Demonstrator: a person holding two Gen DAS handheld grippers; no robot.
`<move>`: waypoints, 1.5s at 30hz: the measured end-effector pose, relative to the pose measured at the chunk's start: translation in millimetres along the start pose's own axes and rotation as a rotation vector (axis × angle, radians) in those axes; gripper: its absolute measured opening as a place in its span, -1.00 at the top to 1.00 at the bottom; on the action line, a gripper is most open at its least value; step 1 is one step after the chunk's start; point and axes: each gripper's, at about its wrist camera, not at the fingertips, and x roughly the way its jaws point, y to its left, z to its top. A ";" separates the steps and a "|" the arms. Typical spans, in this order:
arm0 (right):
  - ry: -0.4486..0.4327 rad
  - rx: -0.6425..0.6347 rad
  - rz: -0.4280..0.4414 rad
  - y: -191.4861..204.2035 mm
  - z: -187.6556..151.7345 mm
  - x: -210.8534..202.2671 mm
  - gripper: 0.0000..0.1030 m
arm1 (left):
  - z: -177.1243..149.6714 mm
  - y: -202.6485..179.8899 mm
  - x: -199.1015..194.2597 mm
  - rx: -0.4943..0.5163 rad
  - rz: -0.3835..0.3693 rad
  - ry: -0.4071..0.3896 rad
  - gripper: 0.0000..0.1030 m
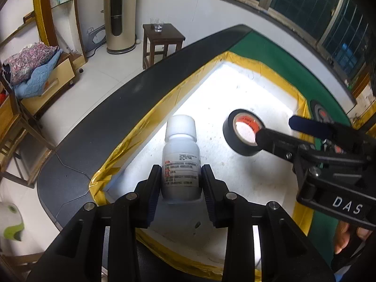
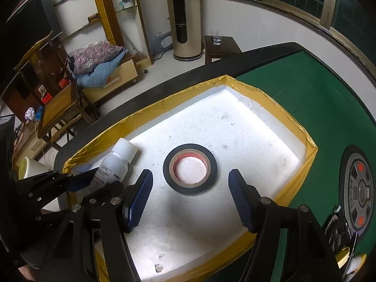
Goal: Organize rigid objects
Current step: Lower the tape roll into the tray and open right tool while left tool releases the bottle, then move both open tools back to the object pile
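Observation:
A white plastic bottle with a white cap and a printed label sits tilted over the left part of a white tray with a yellow taped rim. My left gripper is shut on the bottle's lower body, a pad pressing each side. The bottle also shows in the right wrist view, its cap pointing away. A roll of black tape with a reddish core lies flat in the middle of the tray. My right gripper hovers just above it, open, its blue pads either side and clear of the roll.
The tray rests on a green felt table with a dark padded edge. A round black and grey device is set into the felt at the right, with small items near it. A wooden stool with glasses stands beyond the table.

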 end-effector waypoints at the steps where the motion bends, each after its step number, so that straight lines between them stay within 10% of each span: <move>1: -0.004 0.003 0.001 0.7 -0.1 -0.8 -0.20 | -0.4 1.4 -1.7 -0.009 -0.016 -0.013 0.37; 18: -0.101 0.035 -0.026 -11.6 -29.9 -40.8 -0.21 | -3.2 -20.0 -24.3 0.022 0.006 -0.076 0.37; 28: -0.146 0.099 -0.013 -26.6 -58.1 -65.5 -0.34 | -11.7 -37.5 -41.3 0.045 -0.008 -0.088 -0.16; 45: -0.161 0.233 -0.096 -79.3 -146.2 -112.0 -0.43 | -46.6 -116.0 -68.3 0.198 -0.141 -0.052 -0.33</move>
